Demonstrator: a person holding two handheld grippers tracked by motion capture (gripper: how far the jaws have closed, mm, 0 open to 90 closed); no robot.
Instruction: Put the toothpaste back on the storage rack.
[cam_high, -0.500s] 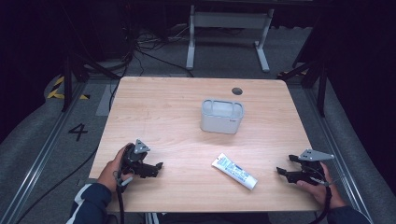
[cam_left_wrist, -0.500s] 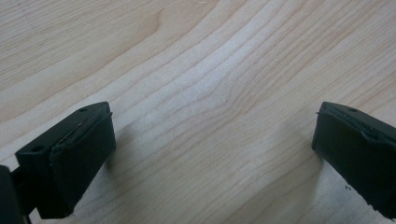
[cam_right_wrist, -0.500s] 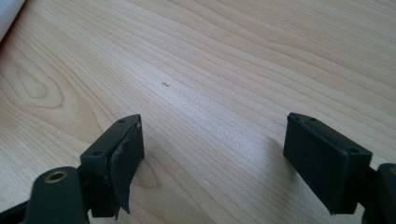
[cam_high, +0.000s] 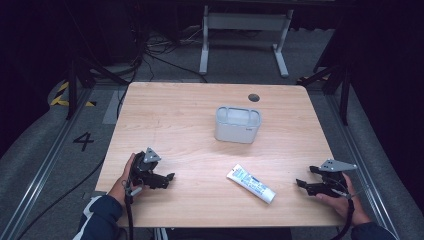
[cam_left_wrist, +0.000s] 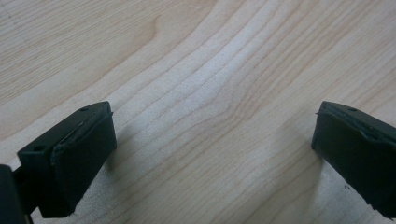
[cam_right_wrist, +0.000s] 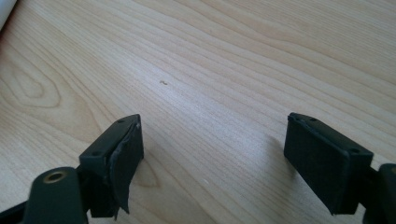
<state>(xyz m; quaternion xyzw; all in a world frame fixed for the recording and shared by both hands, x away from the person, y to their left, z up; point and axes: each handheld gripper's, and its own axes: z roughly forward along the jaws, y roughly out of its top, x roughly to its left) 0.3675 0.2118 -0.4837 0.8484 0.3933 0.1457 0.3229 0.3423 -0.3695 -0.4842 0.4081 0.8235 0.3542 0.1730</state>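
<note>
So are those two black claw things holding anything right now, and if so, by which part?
Nothing is held. The left gripper and right gripper both stand open over bare wooden table, apart from the white tube.

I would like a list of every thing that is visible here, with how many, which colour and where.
table: 1, light wood, centre of the high view
container: 1, pale grey, open top, middle of the table
tube: 1, white with blue print, lying flat near the front edge
frame: 1, white metal, on the floor behind the table
left gripper: 1, black, front left, jaws open
right gripper: 1, black, front right, jaws open
</note>
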